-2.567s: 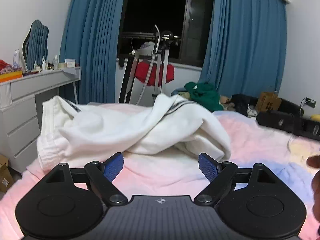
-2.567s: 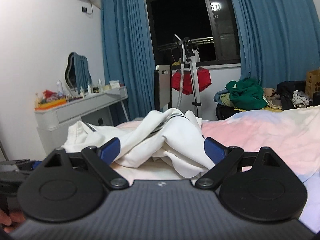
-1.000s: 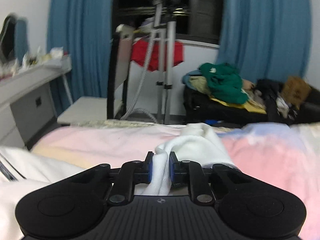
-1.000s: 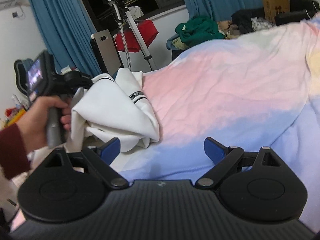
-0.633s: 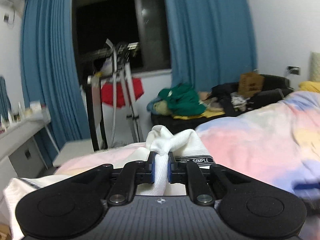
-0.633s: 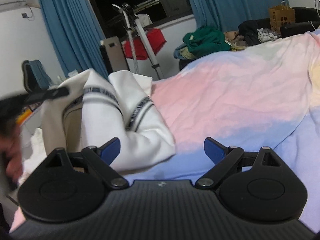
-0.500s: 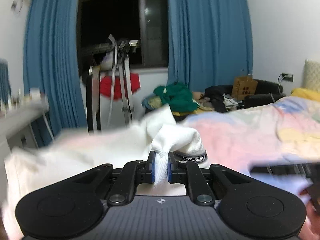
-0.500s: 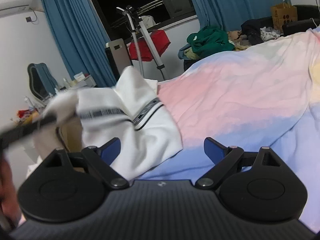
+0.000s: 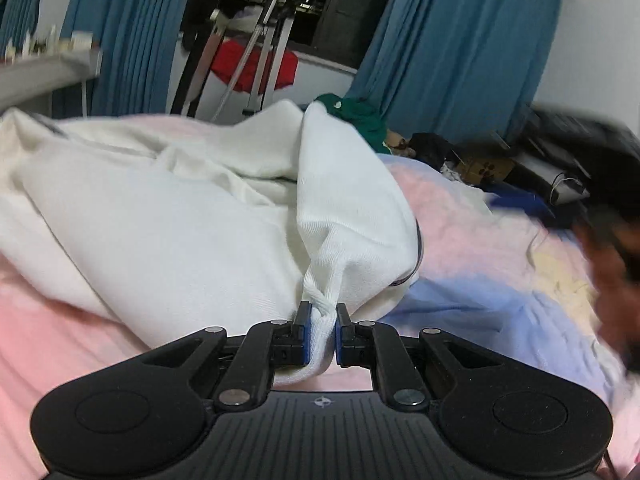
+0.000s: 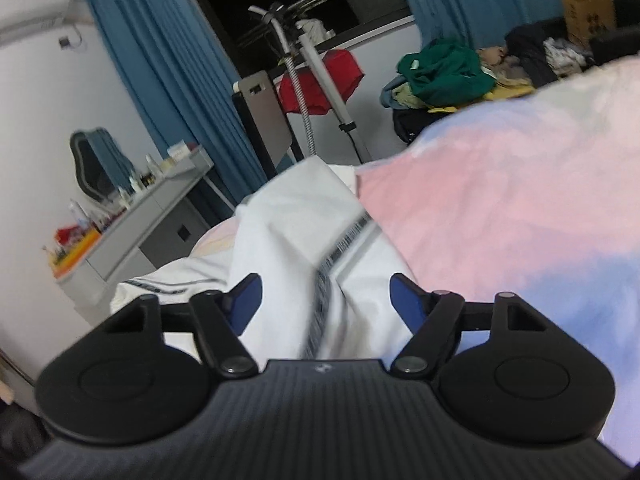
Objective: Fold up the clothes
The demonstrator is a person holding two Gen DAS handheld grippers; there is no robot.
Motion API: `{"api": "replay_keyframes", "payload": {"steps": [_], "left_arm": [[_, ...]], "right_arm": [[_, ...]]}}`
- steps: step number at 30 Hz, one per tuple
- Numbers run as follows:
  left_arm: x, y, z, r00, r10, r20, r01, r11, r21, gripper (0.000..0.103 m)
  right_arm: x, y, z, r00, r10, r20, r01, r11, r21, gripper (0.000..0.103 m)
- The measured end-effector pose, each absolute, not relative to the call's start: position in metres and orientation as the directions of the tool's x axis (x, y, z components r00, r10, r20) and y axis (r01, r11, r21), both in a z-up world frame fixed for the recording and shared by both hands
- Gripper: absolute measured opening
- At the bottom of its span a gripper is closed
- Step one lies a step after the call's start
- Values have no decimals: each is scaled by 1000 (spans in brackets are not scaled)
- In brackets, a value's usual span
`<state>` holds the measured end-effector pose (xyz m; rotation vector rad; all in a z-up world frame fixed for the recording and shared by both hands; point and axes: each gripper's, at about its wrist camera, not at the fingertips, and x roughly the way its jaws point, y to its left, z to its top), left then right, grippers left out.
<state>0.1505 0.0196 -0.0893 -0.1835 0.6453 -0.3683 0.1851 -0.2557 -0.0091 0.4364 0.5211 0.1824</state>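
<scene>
A white garment with dark striped trim lies crumpled on the pink and blue bedspread. My left gripper is shut on a bunched fold of the garment, low over the bed. In the right wrist view the same garment lies between the blue pads of my right gripper, which is open with its jaws on either side of the striped band. The right hand and gripper show as a blur at the right edge of the left wrist view.
A grey dresser with bottles stands left of the bed. A garment steamer and red cloth stand by the dark window. A green clothes pile and cardboard box lie beyond the bed.
My left gripper has pulled the white garment down toward the near side of the bed. My right gripper has moved in over the garment, so the striped band now lies between its open jaws.
</scene>
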Motion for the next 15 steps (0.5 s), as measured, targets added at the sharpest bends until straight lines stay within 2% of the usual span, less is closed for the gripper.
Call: {"api": "replay_keyframes", "payload": {"steps": [8, 11, 15], "left_arm": [[177, 24, -109, 681, -440, -585, 239, 889, -390, 11], [180, 28, -116, 668, -462, -583, 234, 874, -425, 11], [185, 31, -123, 665, -482, -570, 241, 861, -447, 11]], "right_arm": [[373, -183, 22, 846, 154, -510, -47, 975, 217, 69], [440, -172, 15, 814, 121, -568, 20, 972, 236, 63], [492, -162, -8, 775, 57, -629, 89, 976, 198, 46]]}}
